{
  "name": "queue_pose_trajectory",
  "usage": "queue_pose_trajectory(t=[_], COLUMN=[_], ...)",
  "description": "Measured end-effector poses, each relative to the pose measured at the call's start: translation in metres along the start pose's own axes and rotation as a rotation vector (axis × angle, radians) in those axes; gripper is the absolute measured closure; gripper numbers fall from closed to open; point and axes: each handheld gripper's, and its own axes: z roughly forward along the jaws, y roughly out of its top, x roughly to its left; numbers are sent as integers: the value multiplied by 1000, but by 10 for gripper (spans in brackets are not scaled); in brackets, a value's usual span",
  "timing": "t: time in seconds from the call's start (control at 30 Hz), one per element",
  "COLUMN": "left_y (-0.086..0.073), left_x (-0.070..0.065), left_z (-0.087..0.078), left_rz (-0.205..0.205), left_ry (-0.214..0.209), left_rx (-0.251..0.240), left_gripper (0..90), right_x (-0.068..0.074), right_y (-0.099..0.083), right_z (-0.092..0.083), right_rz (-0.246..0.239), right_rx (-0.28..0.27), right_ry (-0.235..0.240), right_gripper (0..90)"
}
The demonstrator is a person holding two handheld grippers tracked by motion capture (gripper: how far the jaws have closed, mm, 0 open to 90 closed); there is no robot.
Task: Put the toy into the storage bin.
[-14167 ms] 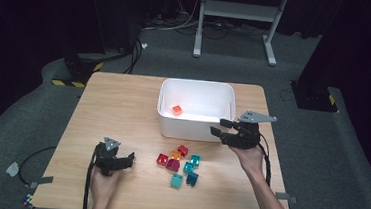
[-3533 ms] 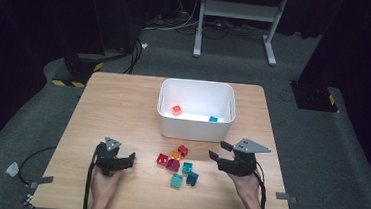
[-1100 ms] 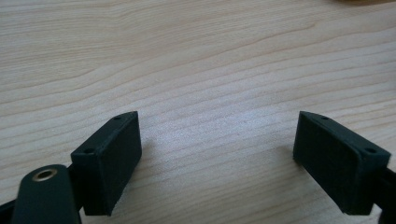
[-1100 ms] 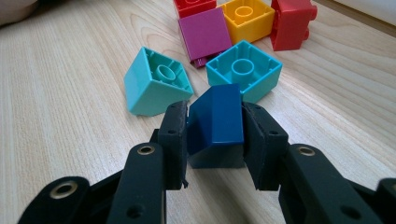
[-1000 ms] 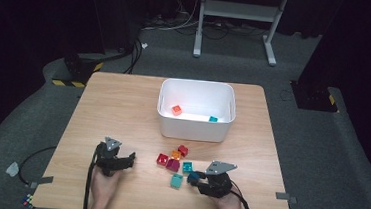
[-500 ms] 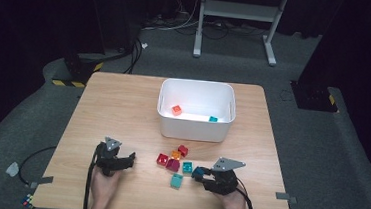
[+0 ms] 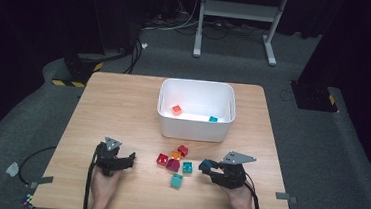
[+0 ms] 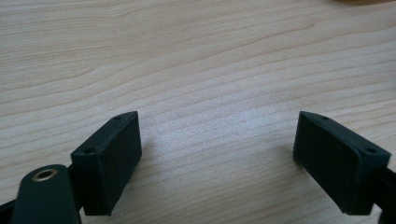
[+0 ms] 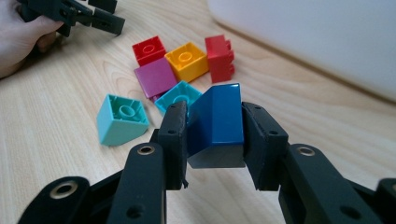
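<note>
Nearest the person, the right tool (image 9: 215, 135) clamps a blue block (image 9: 217, 123) between its two black pads, the block tilted and lifted clear of the wooden table (image 7: 123, 104). In the high view the same right tool (image 7: 207, 166) sits just right of the loose blocks, with the blue block (image 7: 206, 164) at its tip. The left tool (image 7: 128, 159) rests low on the table, well apart from the right one, its jaws spread wide with bare wood between them. Just beyond the held block lie a mint block (image 9: 121, 119) and a teal block (image 9: 180, 95), then a purple block (image 9: 154, 74), a yellow block (image 9: 187, 58) and two red blocks (image 9: 149, 49). Farther off stands the white bin (image 7: 194, 130), holding an orange block (image 7: 176, 110) and a small teal block (image 7: 213, 119).
</note>
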Motion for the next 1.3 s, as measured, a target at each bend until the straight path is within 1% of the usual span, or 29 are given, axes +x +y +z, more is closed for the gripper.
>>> queue_pose_trajectory(t=[0.13,0.3,0.37,0.47,0.57,0.73,0.93,1.0,1.2,1.23,1.3], left_y=[0,0,0,0,0,0,0,0,0,0,0], left_x=[0,0,0,0,0,0,0,0,0,0,0], left_z=[0,0,0,0,0,0,0,0,0,0,0], left_rz=[0,0,0,0,0,-1,-2,-3,-3,-3,-3], left_ry=[0,0,0,0,0,0,1,0,-1,-1,-1], left_rx=[0,0,0,0,0,-1,-1,-1,-2,-2,-2], left_gripper=[154,154,154,154,154,154,154,154,154,154,154], right_x=[-5,-8,-9,-10,-14,-15,-18,-21,-22,-23,-24], right_y=[5,11,13,15,17,23,29,32,38,40,41], right_z=[-4,-9,-10,-12,-15,-20,-23,-25,-27,-27,-28], right_rz=[10,1,8,3,17,4,3,17,11,20,18], right_rx=[-19,-38,-40,-48,-67,-85,-96,-108,-117,-117,-116], right_ry=[-17,-35,-36,-40,-44,-51,-55,-56,-60,-59,-60], right_gripper=[630,630,630,629,629,629,629,629,629,629,629])
